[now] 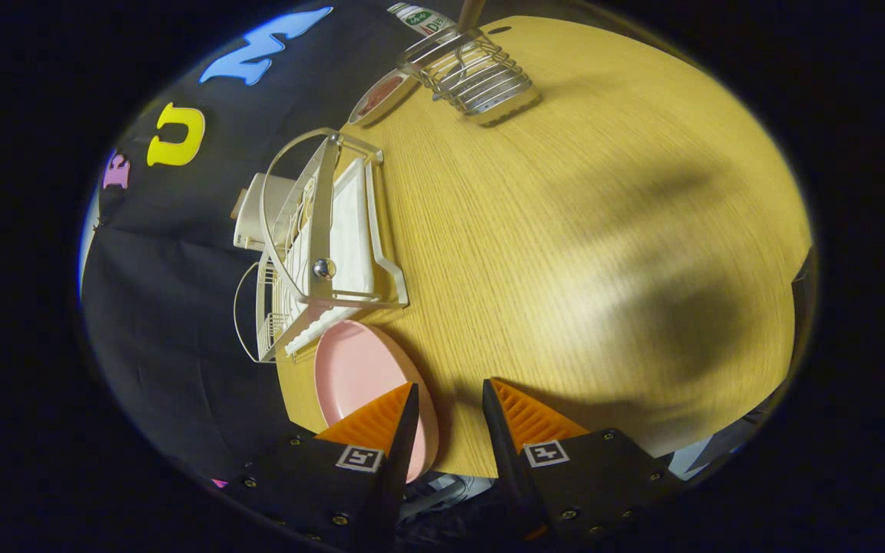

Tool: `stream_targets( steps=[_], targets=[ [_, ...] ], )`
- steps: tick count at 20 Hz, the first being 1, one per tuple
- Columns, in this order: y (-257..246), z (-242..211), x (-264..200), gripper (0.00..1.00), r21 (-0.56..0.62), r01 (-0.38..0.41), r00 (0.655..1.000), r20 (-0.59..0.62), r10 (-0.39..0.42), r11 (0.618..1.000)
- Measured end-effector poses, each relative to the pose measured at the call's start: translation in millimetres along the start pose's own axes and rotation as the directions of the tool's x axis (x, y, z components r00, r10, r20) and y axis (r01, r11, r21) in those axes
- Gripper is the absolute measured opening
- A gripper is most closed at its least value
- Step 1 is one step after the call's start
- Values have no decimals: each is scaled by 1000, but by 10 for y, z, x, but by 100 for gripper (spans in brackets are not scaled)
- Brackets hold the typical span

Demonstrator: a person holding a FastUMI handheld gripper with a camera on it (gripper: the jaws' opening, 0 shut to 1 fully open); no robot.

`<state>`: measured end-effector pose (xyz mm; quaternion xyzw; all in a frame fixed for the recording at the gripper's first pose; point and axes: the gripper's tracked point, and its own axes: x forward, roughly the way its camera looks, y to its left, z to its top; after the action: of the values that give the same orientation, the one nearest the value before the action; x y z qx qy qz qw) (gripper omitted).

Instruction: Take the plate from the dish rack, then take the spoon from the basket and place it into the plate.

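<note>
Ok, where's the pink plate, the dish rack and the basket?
Pink plate (358,372), gripper view, on its bare middle, beside the rack.
Dish rack (350,230), gripper view, on its white tray.
Basket (481,77), gripper view, on its wire side.

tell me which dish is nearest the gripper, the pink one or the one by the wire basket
The pink plate: it lies partly under one finger of the open gripper. The other dish is far beyond.

My fingers (449,403) stand apart over the wooden counter (565,230). The round pink plate (358,376) lies just beside the white wire dish rack (319,246); the metal wire basket (477,77) (well beyond) holds a spoon handle (472,14).
</note>
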<state>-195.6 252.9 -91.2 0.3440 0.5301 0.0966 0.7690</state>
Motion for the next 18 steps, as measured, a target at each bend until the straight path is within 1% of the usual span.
stream_targets(
  steps=[3,5,7,9,11,12,13,16,18],
  targets=[
    [-42,430,-198,52,5,37,989,146,-38,999],
    [-42,802,-395,52,15,63,963,262,-65,998],
    [-22,1206,-579,52,30,86,921,380,-91,996],
    [-12,1607,-789,52,71,94,864,490,-117,993],
    [-54,1912,-947,52,127,98,804,575,-154,987],
    [-91,2035,-1000,52,155,95,778,605,-170,983],
    [-113,2122,-1019,52,181,87,762,621,-182,980],
    [-183,2317,-1002,52,231,65,738,644,-202,971],
    [-188,2449,-972,52,258,32,731,653,-199,966]
  ],
)
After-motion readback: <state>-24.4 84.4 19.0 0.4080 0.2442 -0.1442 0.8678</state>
